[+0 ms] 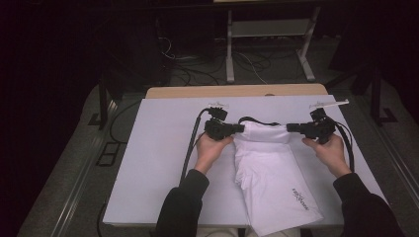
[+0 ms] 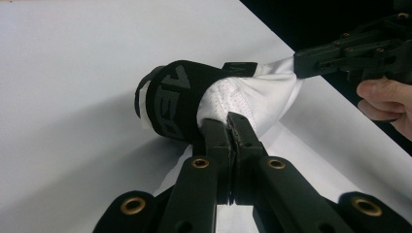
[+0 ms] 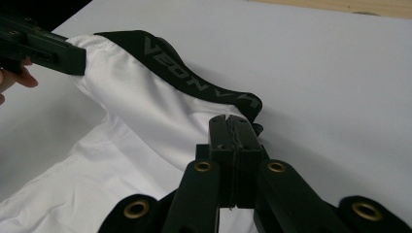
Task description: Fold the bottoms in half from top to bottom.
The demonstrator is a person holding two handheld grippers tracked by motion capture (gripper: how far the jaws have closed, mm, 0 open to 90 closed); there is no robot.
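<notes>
1. You hold the left gripper (image 1: 240,128) at the left end of the black waistband (image 1: 257,120) of the white shorts (image 1: 271,173). Its jaws are pressed together on the white cloth just below that waistband; the left gripper view shows them pinching the perforated fabric (image 2: 233,97).
2. You hold the right gripper (image 1: 291,128) at the right end of the same waistband. Its jaws are clamped tight on the cloth too, right beside the lettered black band (image 3: 194,80) in the right gripper view.
3. Between your two grippers the top edge of the shorts is stretched across, with the waistband arching a little behind it, on the side away from you.
4. From the waistband the rest of the shorts runs toward you over the white table cover (image 1: 158,168), rumpled near the top. The lower end bears a small dark logo (image 1: 299,198) and reaches the cover's near edge, to the right of the waistband.
5. Your left hand (image 1: 210,150) sits just on your side of the waistband's left end; your right hand (image 1: 331,153) sits near its right end.
6. Beyond the waistband, a strip of wooden tabletop (image 1: 237,91) shows past the cover's far edge.
7. No box, bin or other container stands near the shorts.
</notes>
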